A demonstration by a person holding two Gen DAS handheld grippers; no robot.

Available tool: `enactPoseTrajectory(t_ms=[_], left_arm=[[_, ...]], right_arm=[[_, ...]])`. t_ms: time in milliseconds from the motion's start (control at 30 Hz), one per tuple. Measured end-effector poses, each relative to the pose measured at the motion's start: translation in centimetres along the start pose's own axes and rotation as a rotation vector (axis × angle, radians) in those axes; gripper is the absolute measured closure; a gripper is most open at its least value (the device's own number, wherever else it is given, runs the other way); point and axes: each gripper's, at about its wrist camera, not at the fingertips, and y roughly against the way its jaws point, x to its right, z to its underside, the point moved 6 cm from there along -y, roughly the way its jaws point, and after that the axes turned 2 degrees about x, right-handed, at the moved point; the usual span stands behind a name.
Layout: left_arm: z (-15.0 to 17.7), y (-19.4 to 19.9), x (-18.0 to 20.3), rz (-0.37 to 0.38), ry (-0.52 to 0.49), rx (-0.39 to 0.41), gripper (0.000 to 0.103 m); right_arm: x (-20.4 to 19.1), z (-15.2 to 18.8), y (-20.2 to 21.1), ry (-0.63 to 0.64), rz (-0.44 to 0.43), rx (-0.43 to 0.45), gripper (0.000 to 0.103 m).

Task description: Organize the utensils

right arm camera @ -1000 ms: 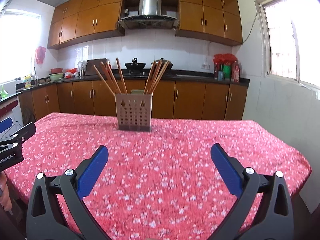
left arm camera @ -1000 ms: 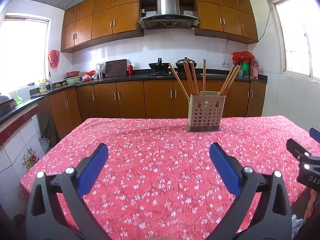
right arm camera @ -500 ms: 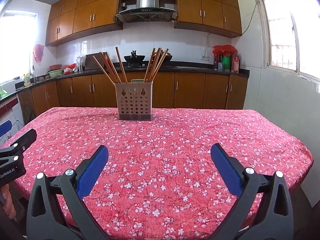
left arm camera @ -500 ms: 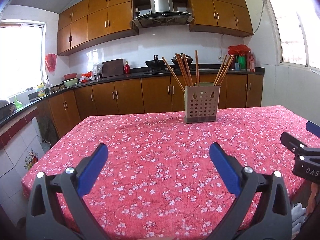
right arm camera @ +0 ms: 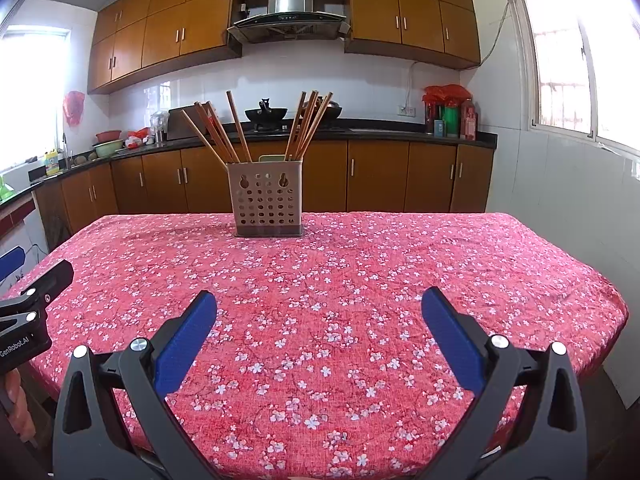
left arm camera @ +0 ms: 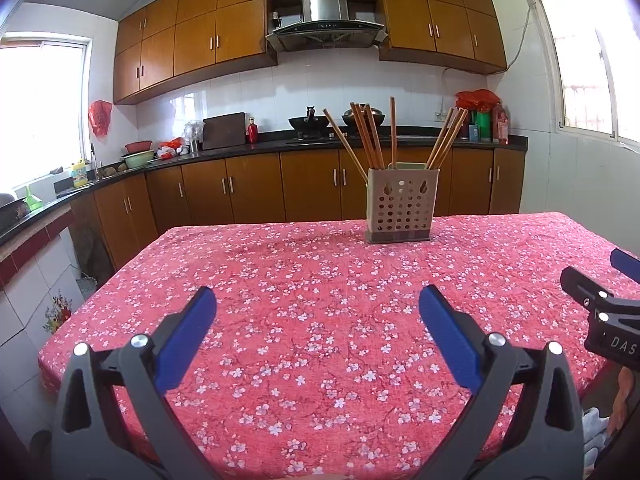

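Note:
A beige perforated utensil holder (left arm camera: 400,210) stands upright at the far side of the table, also in the right wrist view (right arm camera: 266,208). Several brown chopsticks (left arm camera: 366,136) (right arm camera: 224,136) stick out of it, fanned to both sides. My left gripper (left arm camera: 318,308) is open and empty, near the front edge, well short of the holder. My right gripper (right arm camera: 320,308) is open and empty, also near the front edge. Each gripper shows at the other view's side: the right one in the left wrist view (left arm camera: 600,304), the left one in the right wrist view (right arm camera: 28,300).
The table carries a red flowered cloth (left arm camera: 320,280) (right arm camera: 360,272). Kitchen cabinets and a black counter (left arm camera: 240,148) run behind and to the left. A tiled wall with a window (right arm camera: 560,80) is on the right.
Both grippers have tilted and drawn back a little, so the holder sits lower and further off in both views. Both grippers stay open and empty.

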Motion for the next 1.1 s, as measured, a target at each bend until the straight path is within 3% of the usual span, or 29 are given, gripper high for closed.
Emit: enactPoseTrajectory(t_ms=[1100], left_arm=[[0.40,-0.19,-0.18,0.014,0.003,-0.009,0.004]], right_arm=[[-0.38,0.22,0.05,-0.005,-0.002,-0.010,0.002]])
